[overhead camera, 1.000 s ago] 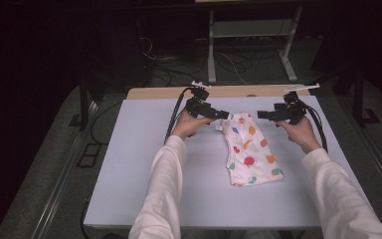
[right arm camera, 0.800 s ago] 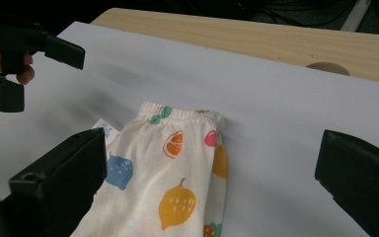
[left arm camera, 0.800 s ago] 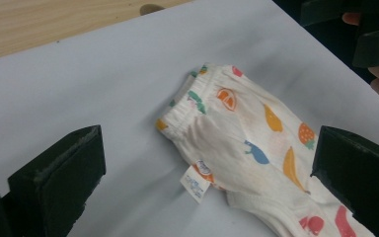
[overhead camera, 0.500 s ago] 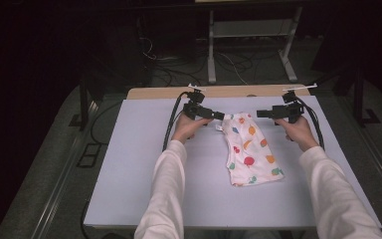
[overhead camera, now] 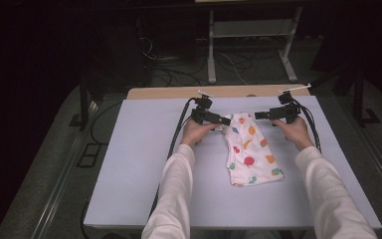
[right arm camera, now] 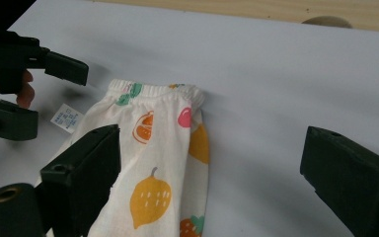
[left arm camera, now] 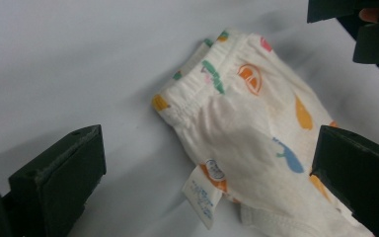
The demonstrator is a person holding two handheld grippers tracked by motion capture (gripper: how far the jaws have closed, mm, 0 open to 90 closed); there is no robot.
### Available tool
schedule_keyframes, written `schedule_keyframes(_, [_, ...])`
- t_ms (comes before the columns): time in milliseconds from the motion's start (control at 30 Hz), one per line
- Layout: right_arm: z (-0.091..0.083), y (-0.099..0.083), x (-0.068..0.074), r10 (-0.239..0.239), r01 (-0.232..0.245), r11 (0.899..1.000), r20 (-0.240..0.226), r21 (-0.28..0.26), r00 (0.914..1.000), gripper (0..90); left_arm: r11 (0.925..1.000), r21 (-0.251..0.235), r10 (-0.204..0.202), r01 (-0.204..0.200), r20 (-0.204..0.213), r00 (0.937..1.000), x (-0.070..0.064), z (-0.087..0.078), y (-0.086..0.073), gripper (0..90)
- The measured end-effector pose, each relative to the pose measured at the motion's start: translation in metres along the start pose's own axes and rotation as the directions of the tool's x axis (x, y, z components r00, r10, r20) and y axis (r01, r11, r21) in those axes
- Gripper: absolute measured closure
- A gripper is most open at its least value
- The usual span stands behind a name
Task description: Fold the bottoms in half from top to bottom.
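Observation:
A small white garment (overhead camera: 251,149) with a coloured fruit print lies folded on the pale table (overhead camera: 144,149), its elastic waistband (right arm camera: 153,92) at the far end. My left gripper (overhead camera: 225,120) hovers at the waistband's left corner, jaws wide open, with the cloth (left arm camera: 256,128) and its white label (left arm camera: 202,192) lying between them. My right gripper (overhead camera: 258,115) is at the waistband's right corner, also open, straddling the garment's (right arm camera: 163,163) right edge and bare table. Each gripper view shows the other gripper open: the right one (left arm camera: 370,32) and the left one (right arm camera: 54,98).
A wooden strip (overhead camera: 219,92) runs along the table's far edge. Beyond it stand a white metal frame (overhead camera: 251,35) and cables on a dark floor. Bare table surface extends to the left of the garment and in front of it.
The left gripper has sunk slightly toward the table at the waistband corner. The right gripper and the garment stay about where they were.

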State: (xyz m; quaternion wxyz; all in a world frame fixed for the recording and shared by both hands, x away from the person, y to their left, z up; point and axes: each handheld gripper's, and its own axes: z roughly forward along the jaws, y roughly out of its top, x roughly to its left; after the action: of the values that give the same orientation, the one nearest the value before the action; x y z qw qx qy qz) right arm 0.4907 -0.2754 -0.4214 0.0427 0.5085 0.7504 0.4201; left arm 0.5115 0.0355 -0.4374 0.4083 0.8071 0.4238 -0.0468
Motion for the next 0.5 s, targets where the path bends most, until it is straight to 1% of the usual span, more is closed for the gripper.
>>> schedule_keyframes(100, [0.004, -0.002, 0.0, 0.007, -0.007, 1.0, -0.001, 0.014, 1.0, 10.1, 0.9999, 0.001, -0.014, 0.014, 0.015, 0.9998, 0.003, 0.003, -0.001, 1.7])
schedule_keyframes(133, [0.005, -0.003, 0.0, 0.012, -0.012, 1.0, -0.008, 0.019, 0.9999, 10.4, 0.9997, 0.001, -0.024, 0.024, 0.016, 0.9996, 0.004, 0.004, -0.002, 2.4])
schedule_keyframes(200, [0.007, -0.003, 0.0, 0.011, -0.011, 1.0, -0.012, 0.024, 0.9999, 11.5, 0.9996, 0.0, -0.027, 0.027, 0.013, 0.9996, 0.005, 0.006, -0.003, 5.0])
schedule_keyframes(267, [0.009, -0.004, 0.001, 0.013, -0.013, 0.999, -0.016, 0.03, 0.9998, 14.3, 0.9997, 0.002, -0.025, 0.025, 0.0, 0.9997, 0.005, 0.008, -0.003, 9.0])
schedule_keyframes(300, [0.01, -0.004, 0.001, 0.01, -0.01, 0.999, -0.015, 0.032, 0.9998, 15.3, 0.9997, 0.002, -0.024, 0.024, 0.004, 0.9997, 0.005, 0.008, -0.003, 11.2])
schedule_keyframes(333, [0.011, -0.004, 0.002, 0.009, -0.009, 0.999, -0.006, 0.034, 0.9999, 16.7, 0.9997, 0.0, -0.026, 0.026, 0.019, 0.9995, 0.004, 0.01, -0.003, 13.3])
schedule_keyframes(400, [0.015, -0.005, 0.001, 0.029, -0.028, 0.999, -0.018, 0.043, 0.9994, 18.7, 0.9998, 0.005, -0.02, 0.02, 0.015, 0.9997, 0.002, 0.012, -0.003, 15.9])
schedule_keyframes(467, [0.018, -0.007, 0.001, 0.036, -0.036, 0.998, 0.0, 0.052, 0.9993, 18.7, 0.9997, 0.003, -0.023, 0.023, 0.01, 0.9997, 0.001, 0.012, -0.003, 21.0])
schedule_keyframes(500, [0.019, -0.007, 0.001, 0.042, -0.041, 0.997, -0.001, 0.058, 0.9991, 19.6, 0.9999, 0.005, -0.016, 0.016, 0.002, 0.9999, 0.001, 0.012, -0.003, 23.1])
